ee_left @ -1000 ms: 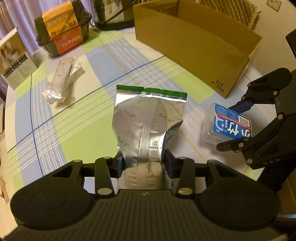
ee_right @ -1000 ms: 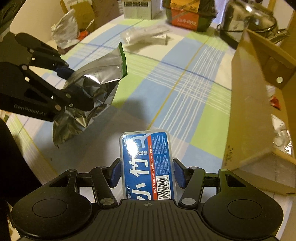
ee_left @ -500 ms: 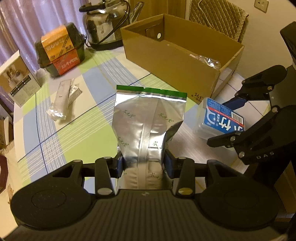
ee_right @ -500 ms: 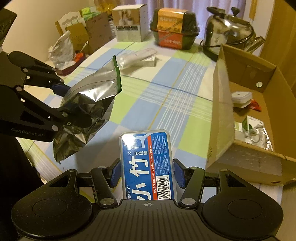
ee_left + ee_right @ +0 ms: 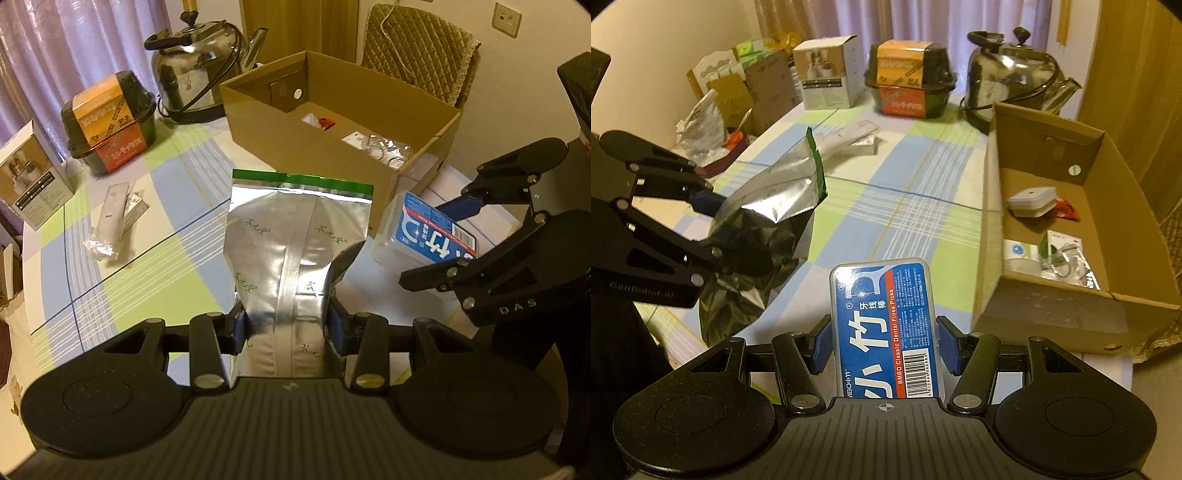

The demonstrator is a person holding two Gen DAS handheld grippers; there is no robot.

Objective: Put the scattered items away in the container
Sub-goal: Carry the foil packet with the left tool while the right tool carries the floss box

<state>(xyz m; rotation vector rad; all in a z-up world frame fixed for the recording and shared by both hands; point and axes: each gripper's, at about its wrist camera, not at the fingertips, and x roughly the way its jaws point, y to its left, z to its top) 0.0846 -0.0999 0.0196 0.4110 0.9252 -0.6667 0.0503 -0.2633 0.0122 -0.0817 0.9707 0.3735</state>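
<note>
Closer now — cardboard box (image 5: 332, 147), contents visible.

Glossy crinkled foil pouch (image 5: 299, 236), matt cardboard box (image 5: 314, 147), shiny steel kettle (image 5: 195, 74)

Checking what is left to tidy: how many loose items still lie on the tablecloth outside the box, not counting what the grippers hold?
1: a clear-wrapped packet lying left of the cardboard box. The foil pouch and floss pick case are in the grippers; the pouch may hide more.
</note>
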